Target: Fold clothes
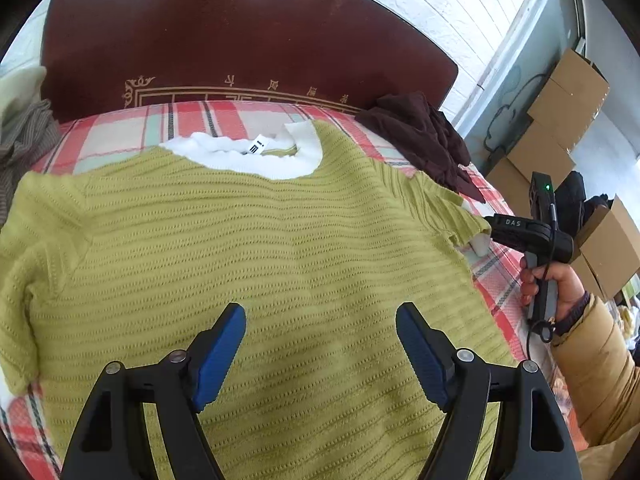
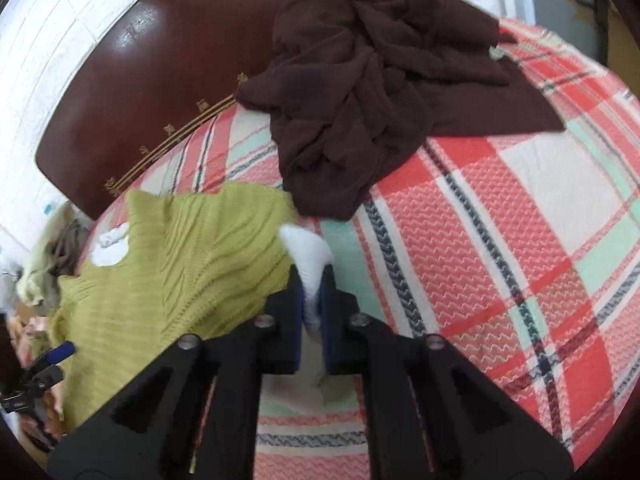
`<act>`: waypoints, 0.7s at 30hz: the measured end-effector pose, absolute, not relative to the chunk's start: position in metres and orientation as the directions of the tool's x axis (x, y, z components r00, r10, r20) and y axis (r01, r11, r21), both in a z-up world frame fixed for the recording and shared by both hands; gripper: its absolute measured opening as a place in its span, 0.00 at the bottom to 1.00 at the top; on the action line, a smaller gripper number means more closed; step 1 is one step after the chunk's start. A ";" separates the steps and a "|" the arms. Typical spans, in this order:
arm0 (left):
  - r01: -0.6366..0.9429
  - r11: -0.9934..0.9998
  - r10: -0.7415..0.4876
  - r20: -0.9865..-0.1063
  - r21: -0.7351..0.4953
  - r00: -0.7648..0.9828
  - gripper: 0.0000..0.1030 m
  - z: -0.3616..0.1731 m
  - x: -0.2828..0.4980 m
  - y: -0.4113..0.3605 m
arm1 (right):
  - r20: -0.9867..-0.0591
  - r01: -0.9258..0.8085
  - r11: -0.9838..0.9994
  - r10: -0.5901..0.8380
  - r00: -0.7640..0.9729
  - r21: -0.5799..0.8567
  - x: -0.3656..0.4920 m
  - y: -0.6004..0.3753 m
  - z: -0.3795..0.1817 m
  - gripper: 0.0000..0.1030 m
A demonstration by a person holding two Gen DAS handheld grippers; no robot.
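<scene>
Your right hand-held gripper (image 2: 311, 300) pinches the white cuff (image 2: 306, 254) at frame centre; the left hand-held gripper (image 1: 320, 356) hovers spread over the green sweater (image 1: 256, 248) on the bed (image 2: 500, 208). Draw the sleeve across smoothly.

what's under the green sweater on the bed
The green sweater lies on the plaid bedspread, which shows around its edges. Whatever sits beneath its middle is covered, so I cannot tell.

Left hand-held gripper (image 1: 320, 354) hangs spread above the green sweater (image 1: 256, 248).
</scene>
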State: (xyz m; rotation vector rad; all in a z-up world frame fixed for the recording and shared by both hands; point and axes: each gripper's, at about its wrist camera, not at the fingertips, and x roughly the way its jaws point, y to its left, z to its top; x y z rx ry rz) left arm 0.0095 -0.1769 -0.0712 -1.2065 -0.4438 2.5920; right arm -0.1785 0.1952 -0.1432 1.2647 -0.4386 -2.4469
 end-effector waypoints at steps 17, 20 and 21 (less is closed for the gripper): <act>-0.087 -0.888 0.392 -0.644 -0.452 -0.657 0.77 -0.067 0.024 -0.195 | -0.602 0.418 -0.773 -0.634 -0.485 0.477 -0.162 0.114 -0.044 0.09; -0.082 -0.883 0.395 -0.635 -0.463 -0.663 0.77 -0.066 0.029 -0.201 | -0.594 0.447 -0.735 -0.676 -0.435 0.510 -0.165 0.079 -0.047 0.09; -0.080 -0.880 0.397 -0.633 -0.468 -0.664 0.77 -0.066 0.030 -0.202 | -0.598 0.451 -0.728 -0.683 -0.418 0.516 -0.166 0.067 -0.050 0.09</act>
